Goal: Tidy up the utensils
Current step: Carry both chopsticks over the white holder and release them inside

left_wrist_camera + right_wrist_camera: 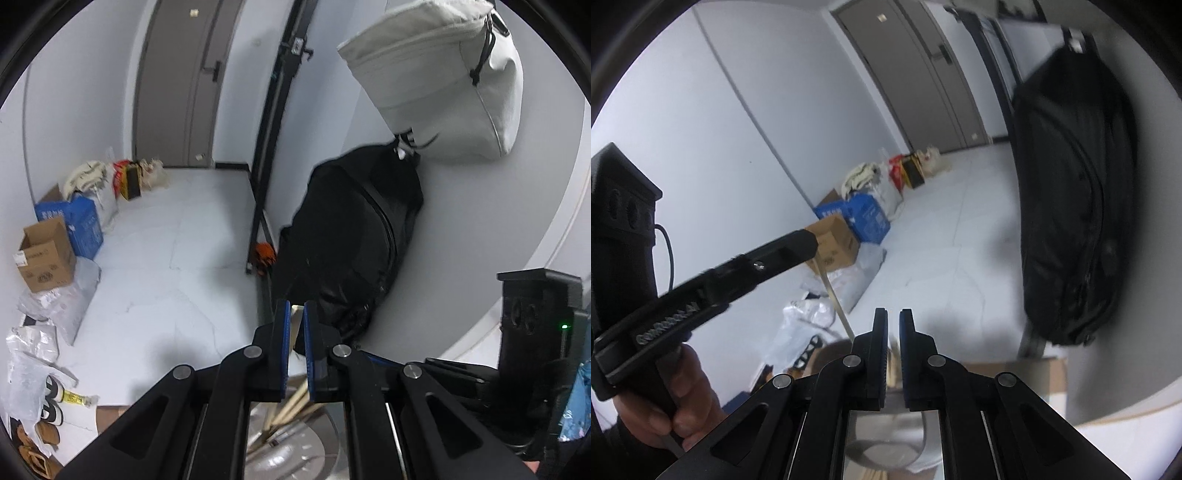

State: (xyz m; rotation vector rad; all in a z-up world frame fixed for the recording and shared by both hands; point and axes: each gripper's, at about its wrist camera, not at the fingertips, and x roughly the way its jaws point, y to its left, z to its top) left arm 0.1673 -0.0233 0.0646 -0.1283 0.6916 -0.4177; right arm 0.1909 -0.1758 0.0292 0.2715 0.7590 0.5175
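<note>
1. While a person's hand [665, 398] grips its handle, the left gripper [293, 332] is clamped on a thin pale stick [836, 295]; from the right wrist camera the stick slants down from the closed tips toward the right gripper [894, 328].
2. From the left wrist camera, a pale sliver shows pinched between the left gripper's blue pads, which stand almost together.
3. Right gripper's jaws are drawn nearly together too, with only a narrow slit between the pads; a bit of pale wood shows through the slit lower down, and whether it is pinched cannot be told.
4. Below both grippers sits a shiny metal cup [886, 435]; several wooden sticks [291, 402] lean in it, seen just under the left gripper's pads.
5. Beyond, a black backpack [354, 229] rests against a grey curved wall, with a pale canvas bag [443, 81] above it.
6. Cardboard boxes [48, 254], plastic bags and shoes line the far edge of a white tiled floor [166, 258], near a grey door [177, 81].
</note>
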